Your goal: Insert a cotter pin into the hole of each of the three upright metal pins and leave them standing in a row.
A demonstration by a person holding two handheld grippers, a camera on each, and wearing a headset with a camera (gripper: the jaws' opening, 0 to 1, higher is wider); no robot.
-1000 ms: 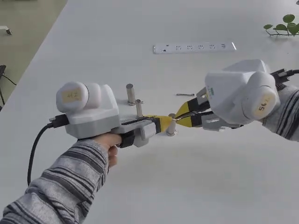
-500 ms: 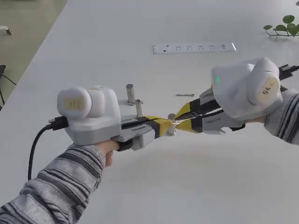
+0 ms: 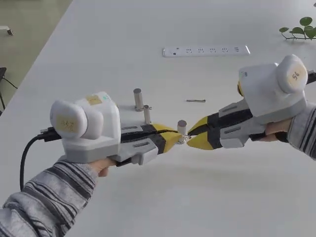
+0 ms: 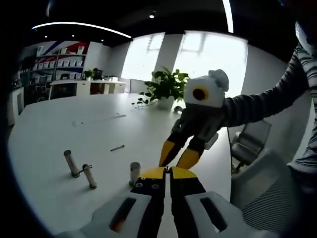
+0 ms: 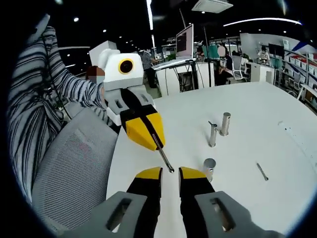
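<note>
Three upright metal pins stand on the white table: the far pin [image 3: 138,98], the middle pin [image 3: 146,114] with a cotter pin through its top, and the near pin [image 3: 181,126]. My left gripper [image 3: 177,139] is shut on a cotter pin [image 5: 163,154], whose free end points out beside the near pin [image 5: 208,167]. My right gripper [image 3: 191,137] faces it tip to tip, open, its jaws spread on either side of that cotter pin's end. In the right gripper view, the right gripper [image 5: 170,172] has a clear gap between its yellow fingers.
A loose cotter pin [image 3: 196,100] lies on the table beyond the pins. A white power strip [image 3: 206,50] lies farther back, and a green plant [image 3: 299,28] sits at the far right. An office chair [image 5: 74,163] stands beside the table edge.
My right gripper has rolled over and its jaws have opened off the cotter pin. The left gripper has rolled and dipped slightly, still holding the cotter pin by the near pin.
</note>
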